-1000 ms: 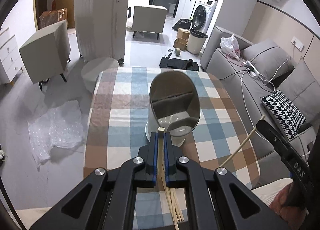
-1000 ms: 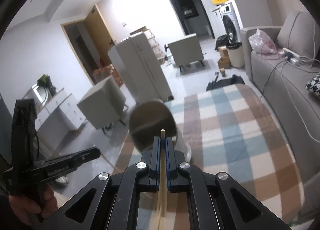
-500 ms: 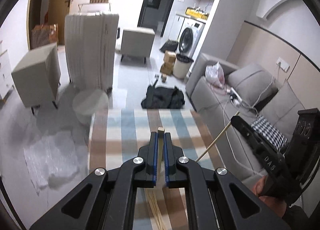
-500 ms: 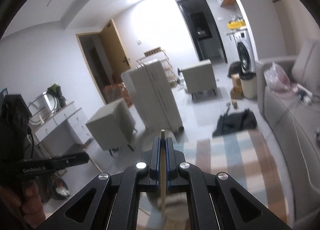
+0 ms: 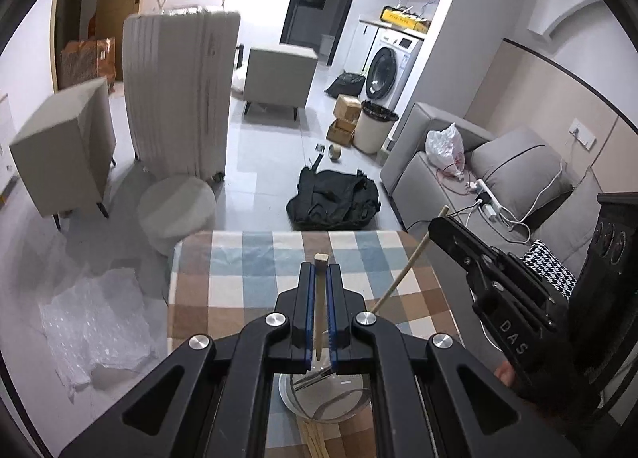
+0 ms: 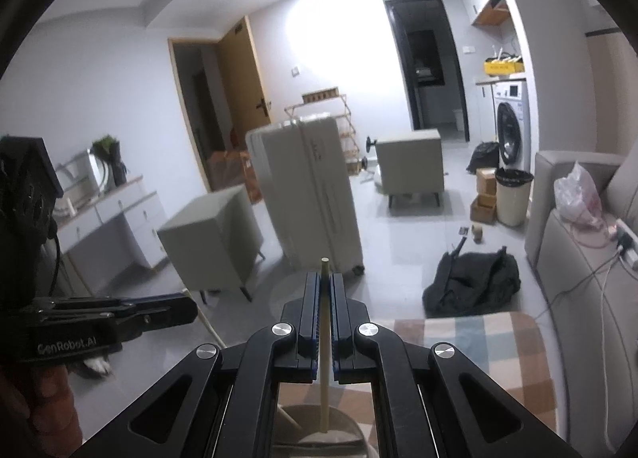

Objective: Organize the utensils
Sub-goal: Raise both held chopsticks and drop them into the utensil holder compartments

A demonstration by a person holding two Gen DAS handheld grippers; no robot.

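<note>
The left gripper (image 5: 320, 272) is clamping a square-topped wooden chopstick (image 5: 319, 310) between its blue pads, the stick standing up past the fingertips and reaching down toward a round metal holder (image 5: 319, 404) on the near part of the checked tablecloth (image 5: 223, 278). More chopsticks (image 5: 315, 442) are lying on the cloth just near of the holder, partly hidden by the gripper body.

The right gripper (image 6: 325, 282) is likewise closed on a thin round chopstick (image 6: 325, 338), whose lower end is hanging over what is probably the same holder (image 6: 319, 430), though only a dim rim is showing there. In the left camera the right gripper (image 5: 440, 232) is appearing on the right, its chopstick (image 5: 402, 274) slanting down over the cloth. A black bag (image 5: 333, 198) is lying on the floor beyond the table's far edge, with a white suitcase (image 5: 179, 91) farther off to the left.
</note>
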